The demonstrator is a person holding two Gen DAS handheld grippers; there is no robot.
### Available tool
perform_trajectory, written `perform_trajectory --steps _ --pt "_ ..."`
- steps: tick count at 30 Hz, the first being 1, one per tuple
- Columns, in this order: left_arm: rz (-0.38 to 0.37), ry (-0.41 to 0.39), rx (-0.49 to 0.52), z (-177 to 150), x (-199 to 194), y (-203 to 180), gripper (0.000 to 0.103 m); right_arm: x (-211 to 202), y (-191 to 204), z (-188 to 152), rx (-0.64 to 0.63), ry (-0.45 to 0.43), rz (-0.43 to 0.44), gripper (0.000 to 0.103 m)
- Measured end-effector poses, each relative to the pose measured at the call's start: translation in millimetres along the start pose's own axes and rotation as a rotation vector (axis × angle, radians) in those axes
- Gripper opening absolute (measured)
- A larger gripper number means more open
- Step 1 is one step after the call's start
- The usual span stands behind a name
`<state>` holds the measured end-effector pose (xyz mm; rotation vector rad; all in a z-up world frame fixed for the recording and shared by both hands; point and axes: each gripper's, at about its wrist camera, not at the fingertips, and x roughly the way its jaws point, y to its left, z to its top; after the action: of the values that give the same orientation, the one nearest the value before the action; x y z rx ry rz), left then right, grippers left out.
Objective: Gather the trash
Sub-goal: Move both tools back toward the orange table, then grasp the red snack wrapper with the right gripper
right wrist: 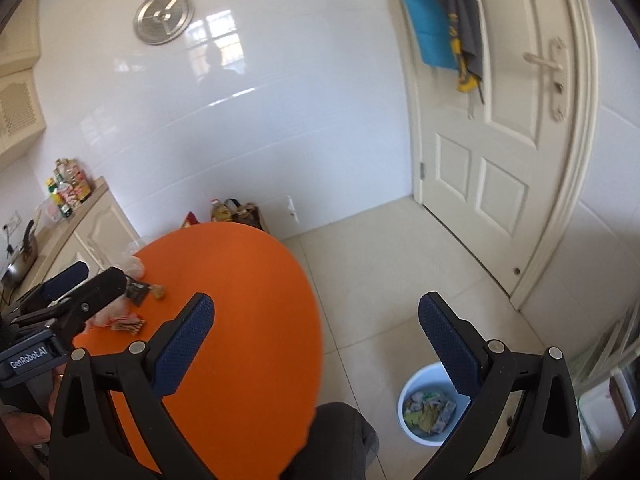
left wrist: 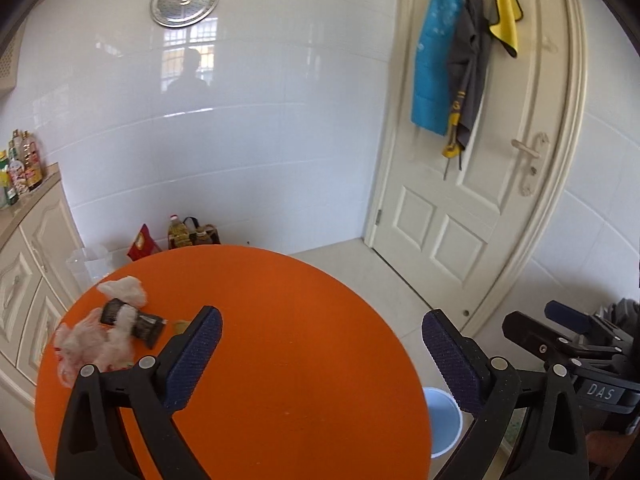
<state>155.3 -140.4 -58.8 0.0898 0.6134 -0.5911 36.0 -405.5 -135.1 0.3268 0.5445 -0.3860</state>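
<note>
Two grippers, left [left wrist: 320,360] & right [right wrist: 316,352], jaws wide, empty (between picks). Next: reach trash pile [left wrist: 108,332] on orange table [left wrist: 280,320], carry to bin [right wrist: 428,412].

both tongs are matte black plastic with triangular cut-outs in the arms, round silver pivot screws and dark blue dimpled pads. left tongs [left wrist: 320,360] say "genrobot.ai" in white on the side, right tongs [right wrist: 316,344] say "das". the person's wearing dark grey trousers [right wrist: 340,436].
</note>
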Motion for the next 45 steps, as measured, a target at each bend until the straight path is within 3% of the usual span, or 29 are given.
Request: perform_trajectory --steps 14,24,36,45 --pt "0.178 -0.102 -0.131 -37.5 -108.1 63.8 0.102 -18.6 126.8 6.5 -0.195 -0.076 0.195 0.103" --pt "0.333 -0.107 -0.239 -76.0 -157.3 97.0 0.102 6.6 192.0 -3.2 -0.304 -0.031 0.294 0.103" --pt "0.389 -0.010 -0.344 -78.1 -121.3 136.0 0.102 93.9 247.8 -39.4 -0.462 0.168 0.378 0.102" --pt "0.380 0.071 -0.382 -63.5 -59.4 153.3 0.102 170.5 277.0 -71.9 -0.555 0.349 0.422 0.089"
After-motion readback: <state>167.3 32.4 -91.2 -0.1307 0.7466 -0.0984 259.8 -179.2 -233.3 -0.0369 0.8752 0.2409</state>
